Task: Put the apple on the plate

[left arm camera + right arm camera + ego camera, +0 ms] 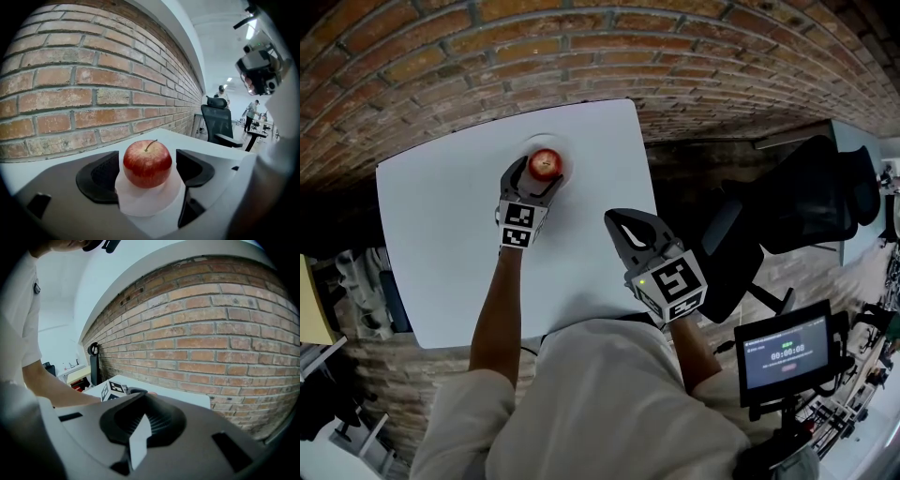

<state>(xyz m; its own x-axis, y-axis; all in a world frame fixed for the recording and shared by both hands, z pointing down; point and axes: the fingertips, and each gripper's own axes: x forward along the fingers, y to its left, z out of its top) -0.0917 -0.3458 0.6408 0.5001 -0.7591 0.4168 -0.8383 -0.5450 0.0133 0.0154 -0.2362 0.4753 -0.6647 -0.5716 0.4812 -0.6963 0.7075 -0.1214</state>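
A red apple (pixel 546 164) (pixel 147 164) stands upright on a small white plate (pixel 549 140) (pixel 140 206) at the far middle of the white table (pixel 441 234). My left gripper (pixel 536 178) (pixel 147 169) is open, with one jaw on each side of the apple and a thin gap between each pad and the fruit. My right gripper (pixel 617 223) (pixel 140 420) hovers near the table's right edge, well short of the plate, shut with nothing in it.
A brick wall (pixel 581 56) runs right behind the table's far edge. A black office chair (pixel 806 202) stands to the right of the table, and a small screen on a stand (pixel 783 352) sits at the lower right. Shelving (pixel 356 281) is at the left.
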